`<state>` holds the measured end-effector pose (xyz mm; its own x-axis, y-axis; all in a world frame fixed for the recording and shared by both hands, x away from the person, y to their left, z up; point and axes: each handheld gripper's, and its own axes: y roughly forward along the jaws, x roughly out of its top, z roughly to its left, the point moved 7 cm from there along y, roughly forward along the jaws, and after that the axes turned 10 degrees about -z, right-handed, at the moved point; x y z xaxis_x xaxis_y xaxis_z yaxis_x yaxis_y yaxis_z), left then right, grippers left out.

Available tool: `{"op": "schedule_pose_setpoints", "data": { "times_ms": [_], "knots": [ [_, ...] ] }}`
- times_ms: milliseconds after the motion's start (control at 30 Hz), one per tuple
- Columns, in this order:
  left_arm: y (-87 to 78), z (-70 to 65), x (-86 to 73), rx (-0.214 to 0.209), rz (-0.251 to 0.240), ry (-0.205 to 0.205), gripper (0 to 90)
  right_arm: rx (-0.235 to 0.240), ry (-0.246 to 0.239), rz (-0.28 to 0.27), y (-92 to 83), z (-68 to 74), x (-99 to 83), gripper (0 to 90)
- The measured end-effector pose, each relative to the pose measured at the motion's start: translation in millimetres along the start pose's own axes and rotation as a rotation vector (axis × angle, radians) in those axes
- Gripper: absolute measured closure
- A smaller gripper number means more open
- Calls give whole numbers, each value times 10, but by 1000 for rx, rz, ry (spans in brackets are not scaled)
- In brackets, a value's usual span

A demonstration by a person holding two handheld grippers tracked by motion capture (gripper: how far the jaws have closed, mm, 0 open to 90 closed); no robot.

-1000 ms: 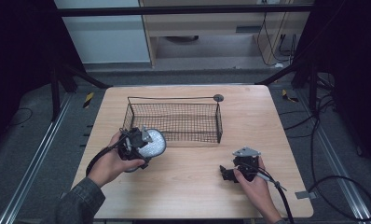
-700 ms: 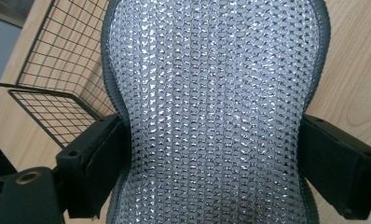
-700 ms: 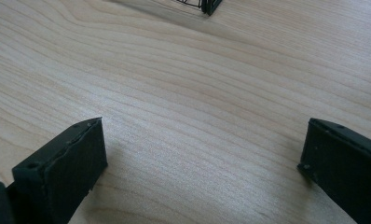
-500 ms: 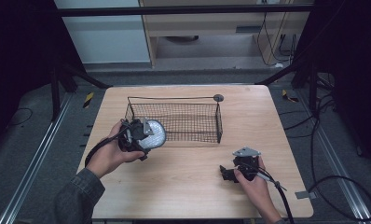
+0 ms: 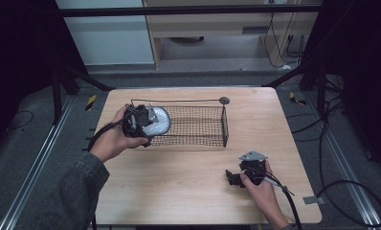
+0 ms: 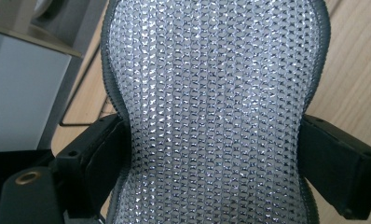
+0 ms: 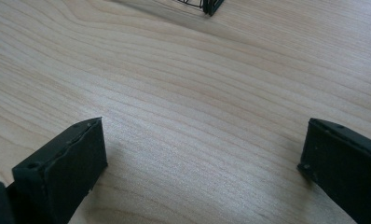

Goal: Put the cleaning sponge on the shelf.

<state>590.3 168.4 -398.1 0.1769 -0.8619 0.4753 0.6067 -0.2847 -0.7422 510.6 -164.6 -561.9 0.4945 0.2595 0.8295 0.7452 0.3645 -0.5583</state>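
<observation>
A round silver mesh pouch with a grey rim is held over the left end of the black wire basket. My left gripper is shut on it; in the left gripper view the shiny woven pouch is pinched between the two black jaws. My right gripper rests low on the wooden table at the front right. It stands open, and in the right gripper view its fingers are wide apart over bare wood.
The basket has a long wire handle ending in a small round disc at the back right. A corner of the basket shows at the top of the right gripper view. Dark floor, rails and cables surround the table.
My left gripper has carried the silver pouch away from me and up, from in front of the basket's left end to over its rim. The right gripper has stayed still.
</observation>
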Motion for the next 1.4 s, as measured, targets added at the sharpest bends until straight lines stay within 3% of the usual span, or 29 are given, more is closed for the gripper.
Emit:
{"op": "schedule_pose_setpoints", "data": {
  "times_ms": [267, 433, 733, 900, 1267, 1400],
  "knots": [
    [103, 119, 116, 13, 30, 33, 114, 9, -9, -1, -3, -4, -4, 4],
    [179, 126, 165, 10, 25, 46, 113, 12, -9, -1, -5, -3, -4, 4],
    [299, 269, 178, 15, 23, 47, 112, 14, -2, -3, -9, 3, -4, 5],
    [339, 347, 217, 25, 10, 66, 113, 14, 2, -4, -9, 7, -3, 5],
    [353, 368, 220, 49, 16, 123, 113, 14, 2, -4, -9, 7, -3, 5],
    [347, 379, 202, 49, 16, 122, 113, 14, 0, -3, -10, 5, -4, 5]
  ]
}}
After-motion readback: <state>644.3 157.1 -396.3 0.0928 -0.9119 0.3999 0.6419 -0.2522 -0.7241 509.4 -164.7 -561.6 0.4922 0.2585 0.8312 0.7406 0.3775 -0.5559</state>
